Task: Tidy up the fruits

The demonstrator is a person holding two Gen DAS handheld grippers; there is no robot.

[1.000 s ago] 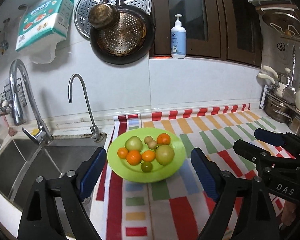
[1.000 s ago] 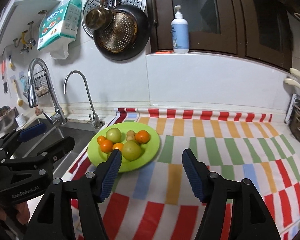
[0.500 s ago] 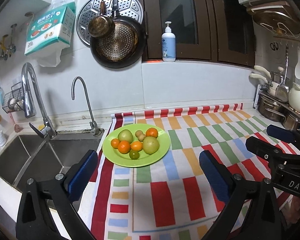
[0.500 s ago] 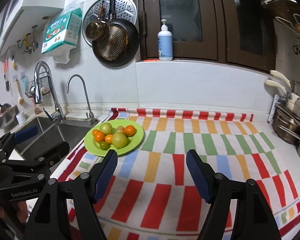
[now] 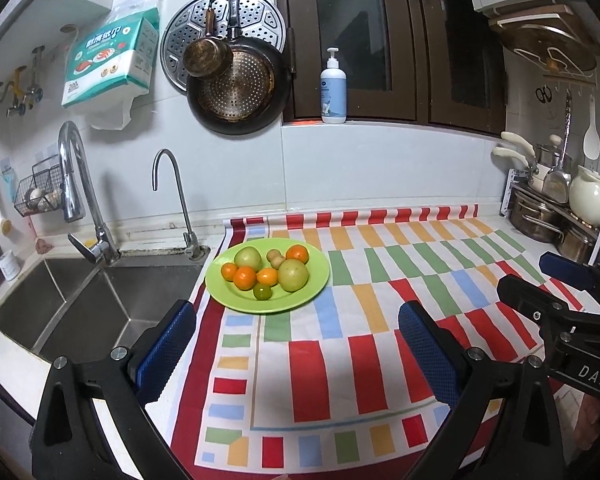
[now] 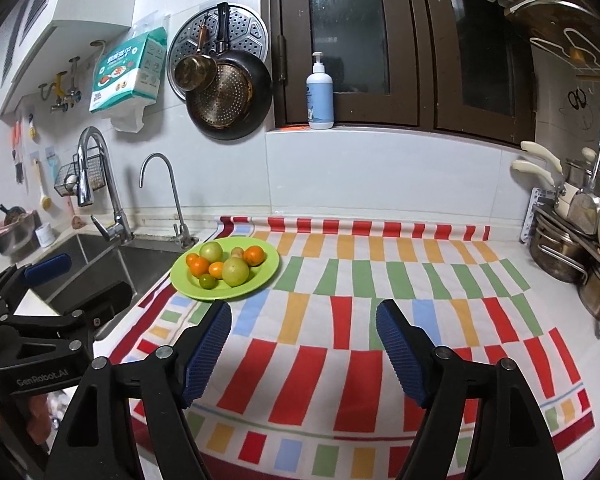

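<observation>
A green plate [image 5: 316, 280] sits on the striped cloth beside the sink, also in the right wrist view [image 6: 268, 270]. It holds several oranges [image 5: 245, 277], two large green fruits [image 5: 293, 275], a small green lime [image 5: 262, 291] and a small tan fruit [image 5: 275, 258]. My left gripper [image 5: 296, 344] is open and empty, well short of the plate. My right gripper [image 6: 303, 340] is open and empty, to the right of the plate and nearer the counter's front edge. Each gripper shows at the edge of the other's view.
A steel sink [image 5: 80, 300] with two taps [image 5: 74, 184] lies left of the plate. Pots and a kettle [image 5: 588, 196] stand on a rack at the far right. Pans [image 5: 236, 88] hang on the wall. The striped cloth [image 5: 380, 320] covers the counter.
Both grippers have pulled back and up from the plate, which now looks smaller and farther. Both stay open and empty.
</observation>
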